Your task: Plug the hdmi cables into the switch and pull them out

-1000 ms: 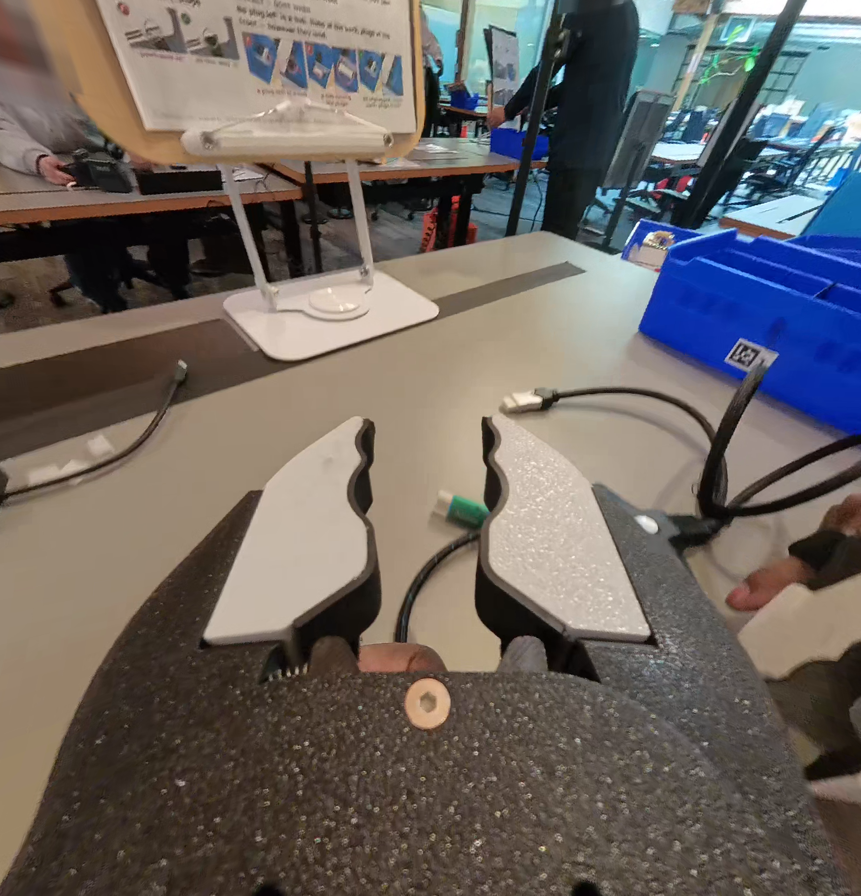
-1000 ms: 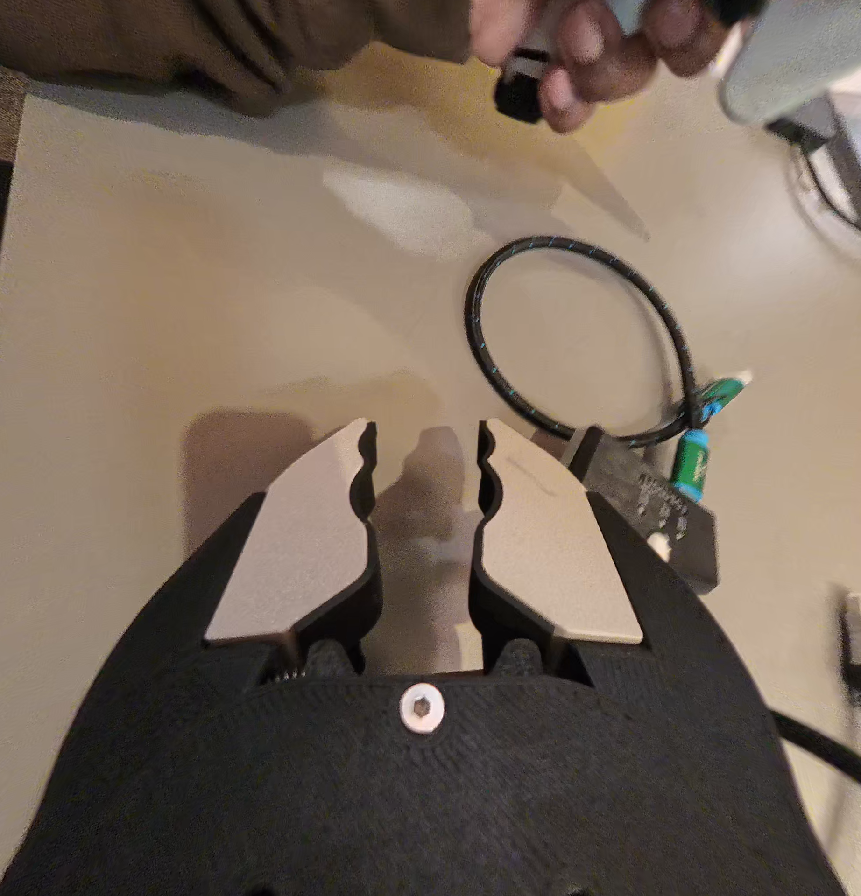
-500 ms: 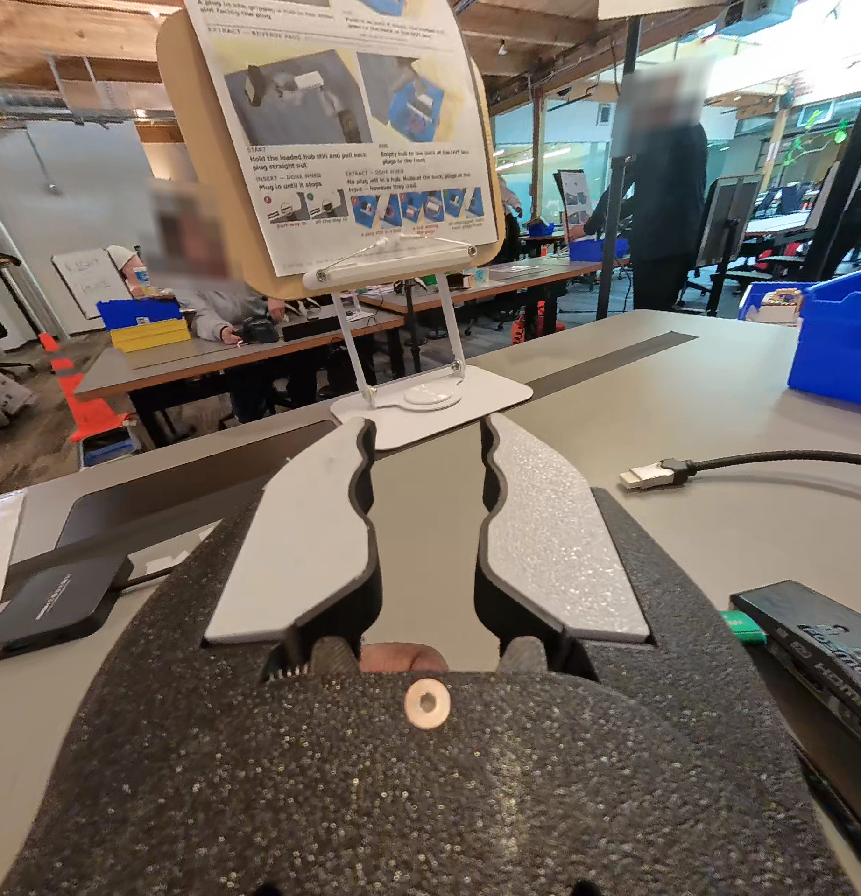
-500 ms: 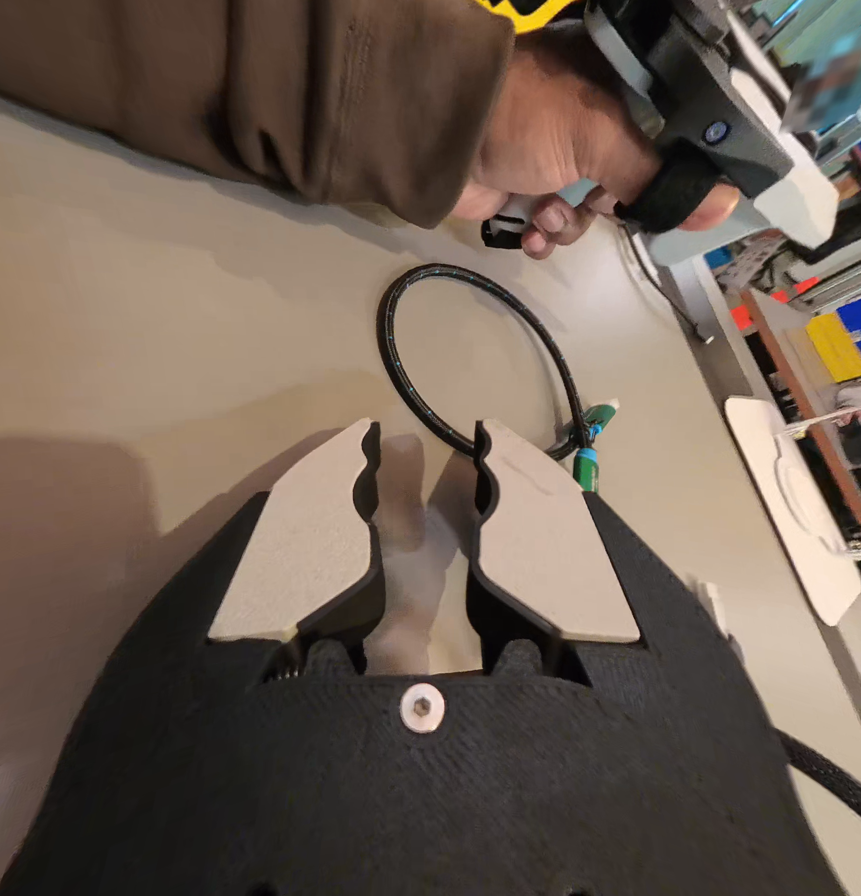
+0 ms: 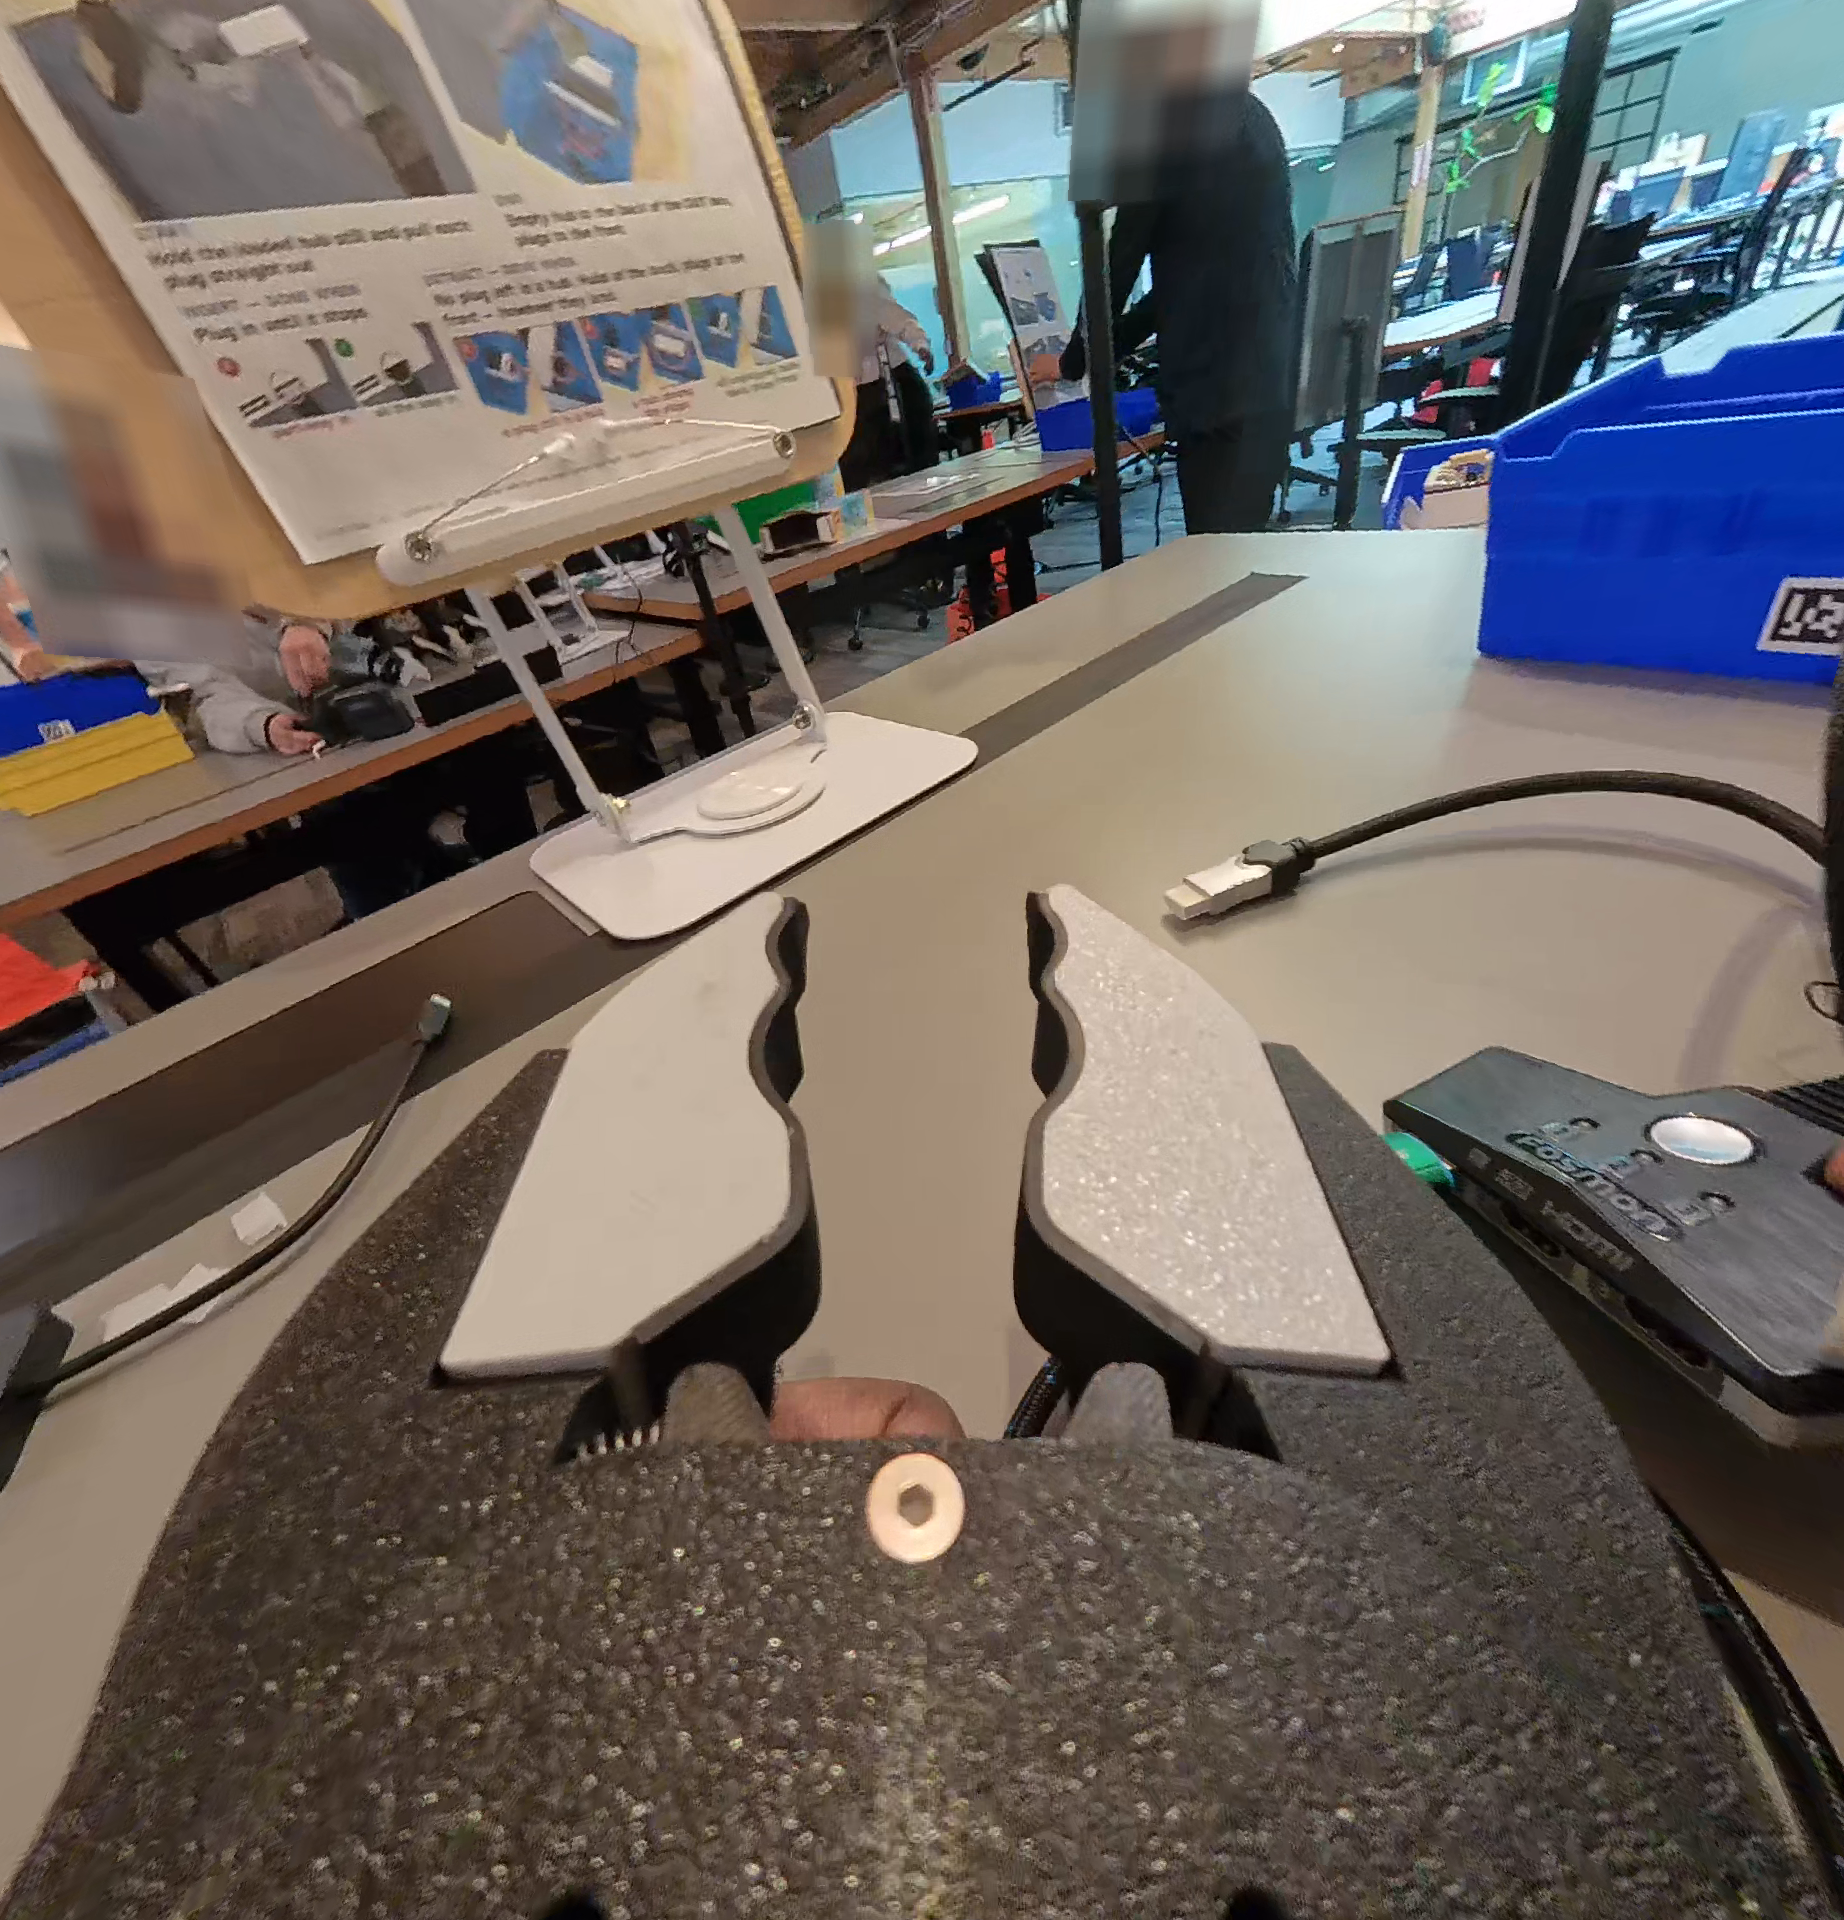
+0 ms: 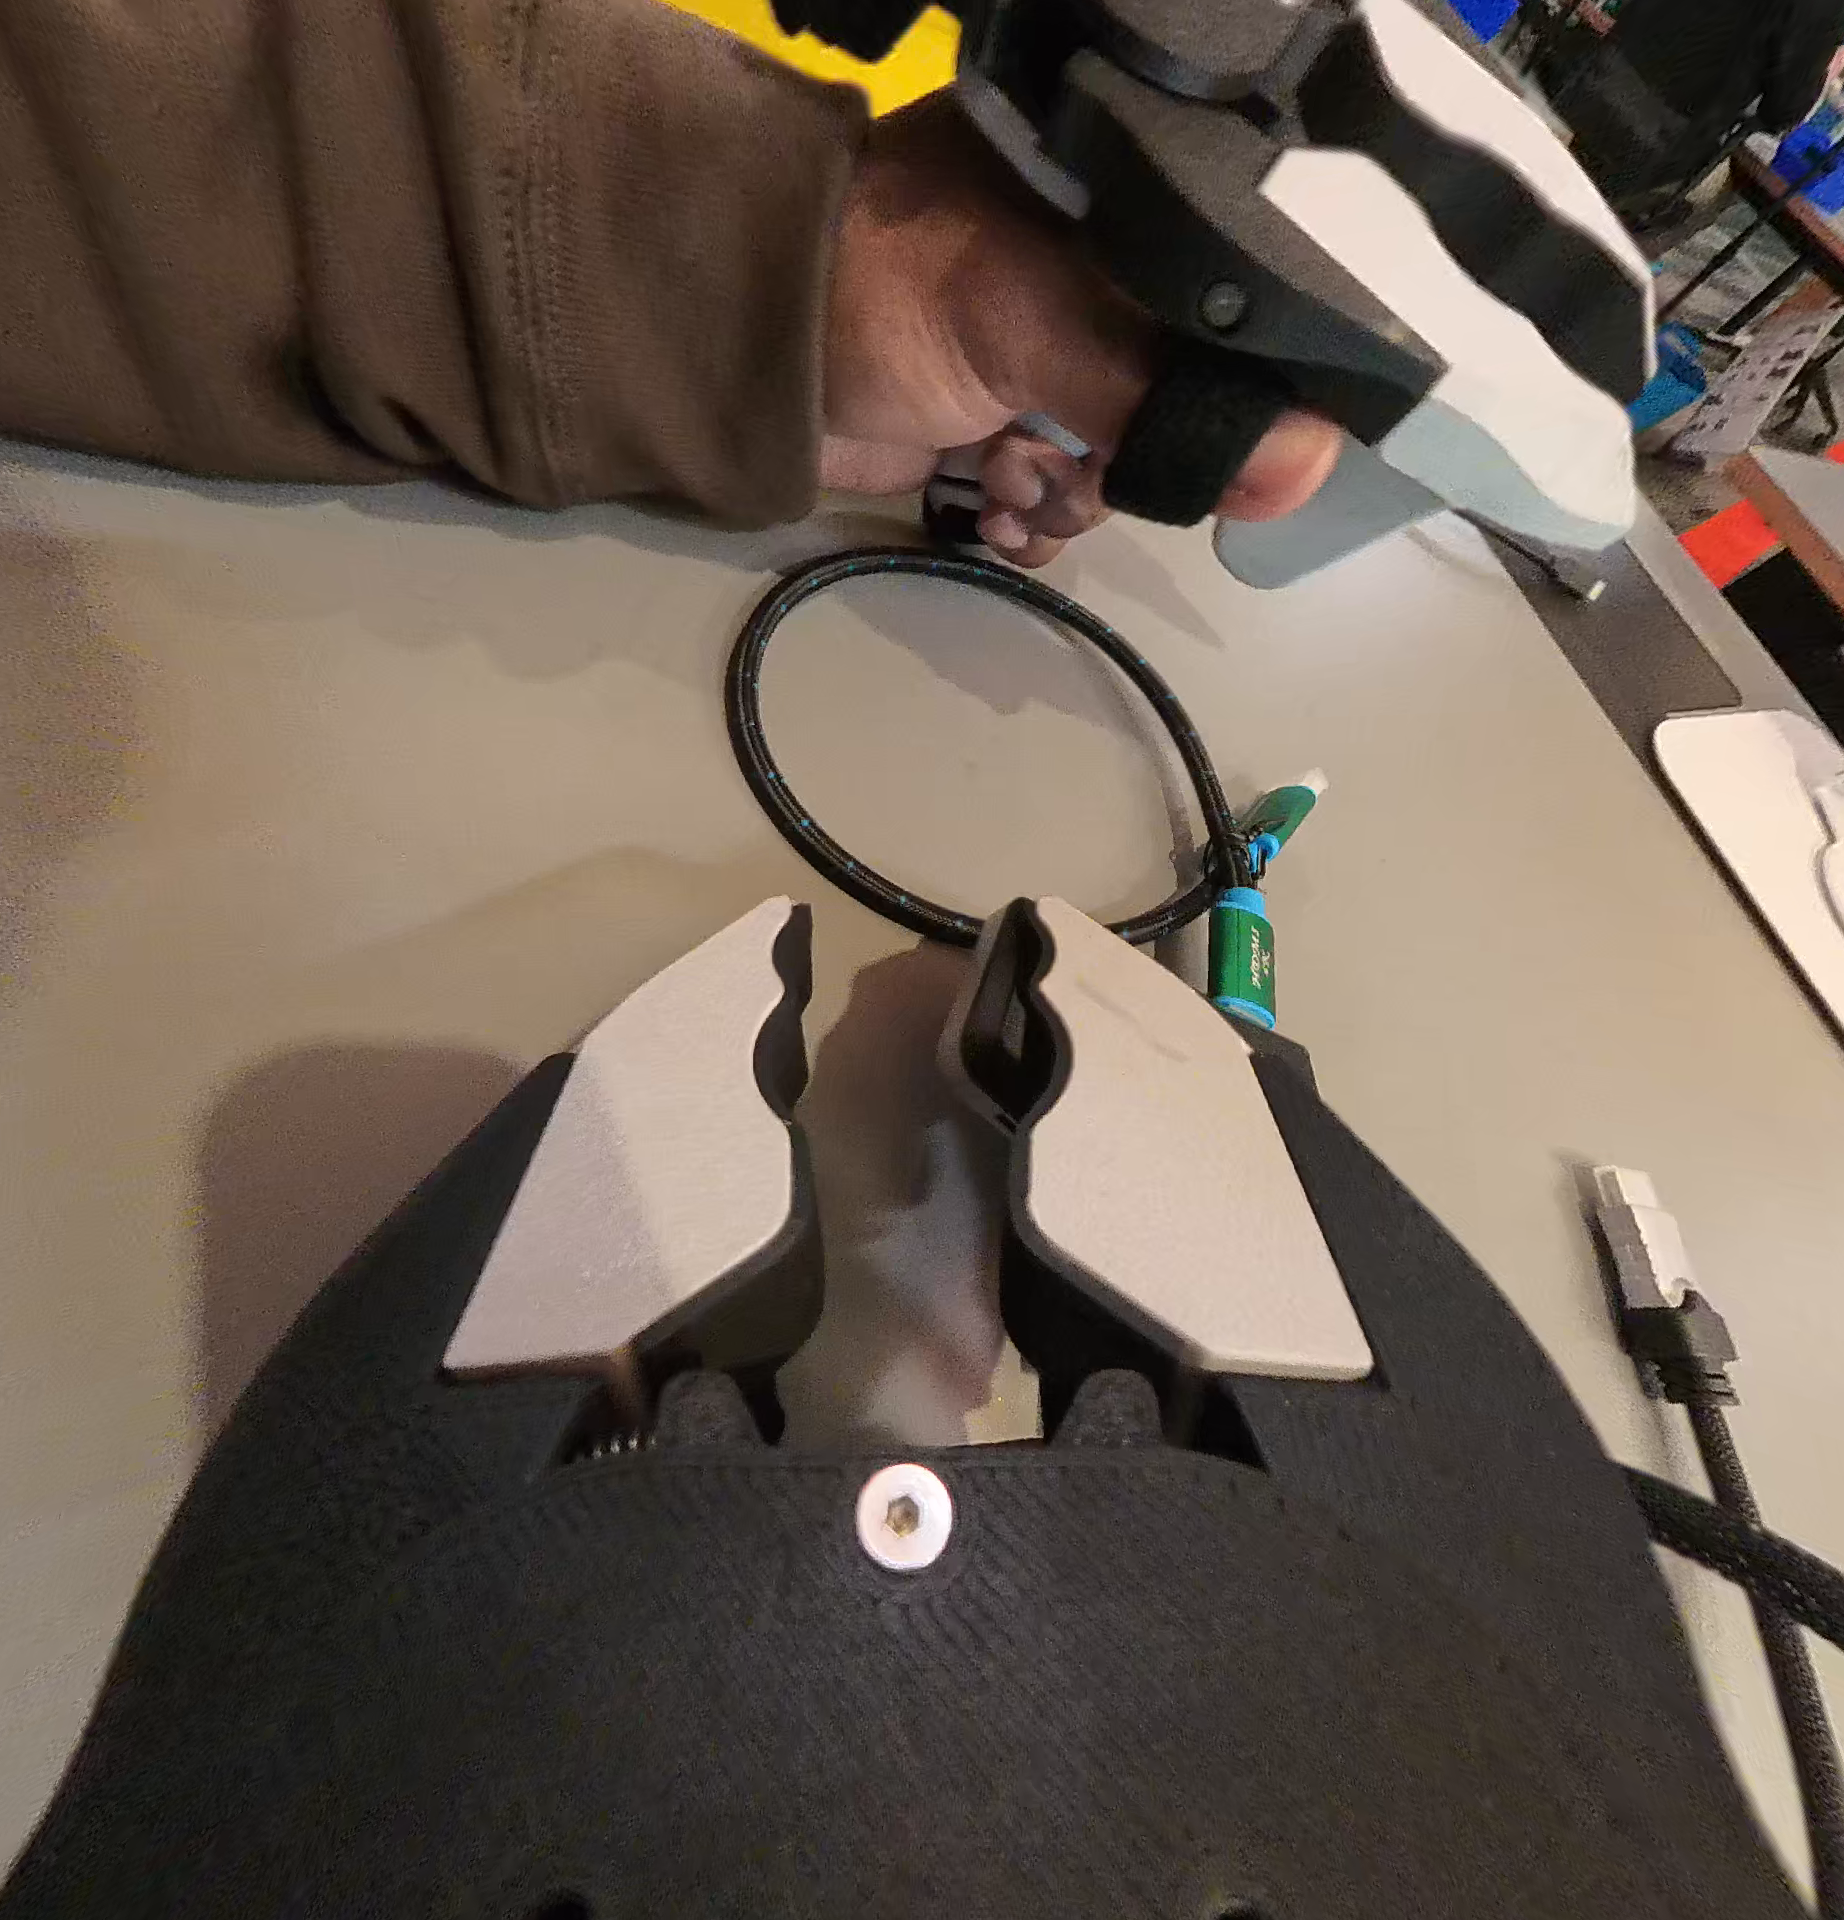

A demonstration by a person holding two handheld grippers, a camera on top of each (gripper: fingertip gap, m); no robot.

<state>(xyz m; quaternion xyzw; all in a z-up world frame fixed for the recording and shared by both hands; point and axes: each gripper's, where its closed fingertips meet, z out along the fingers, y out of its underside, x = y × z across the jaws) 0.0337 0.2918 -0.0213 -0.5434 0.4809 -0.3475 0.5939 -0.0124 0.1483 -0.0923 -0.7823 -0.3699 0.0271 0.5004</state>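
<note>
Left wrist view puts my left gripper [image 5: 913, 914] low over the grey table [image 5: 1313, 727] with its jaws parted and only bare tabletop between the fingertips, nothing in them. Just to its right I see a black adapter box [image 5: 1624, 1195] with a silver button on top, a fingertip resting at its far end, and a bit of green connector [image 5: 1417, 1158] poking out beside it. Farther ahead on the right lies a silver plug [image 5: 1219, 891] on a thick black braided cable [image 5: 1572, 790], apart from my fingers. Beyond it sits a blue bin [image 5: 1676, 499], and straight ahead a white stand [image 5: 752, 821] carries an instruction sheet [image 5: 430, 239]. In the right wrist view my right gripper [image 6: 907, 925] also has its jaws apart and holds nothing; its right fingertip sits just in front of a loop of black cable with blue flecks [image 6: 793, 790]. The green plugs [image 6: 1245, 956] of that cable lie just beside the right finger. At the far side of the loop a hand [image 6: 1001, 416] in a brown sleeve [image 6: 378, 229] carries the other gripper. A second silver plug [image 6: 1640, 1236] rests near the right edge.
</note>
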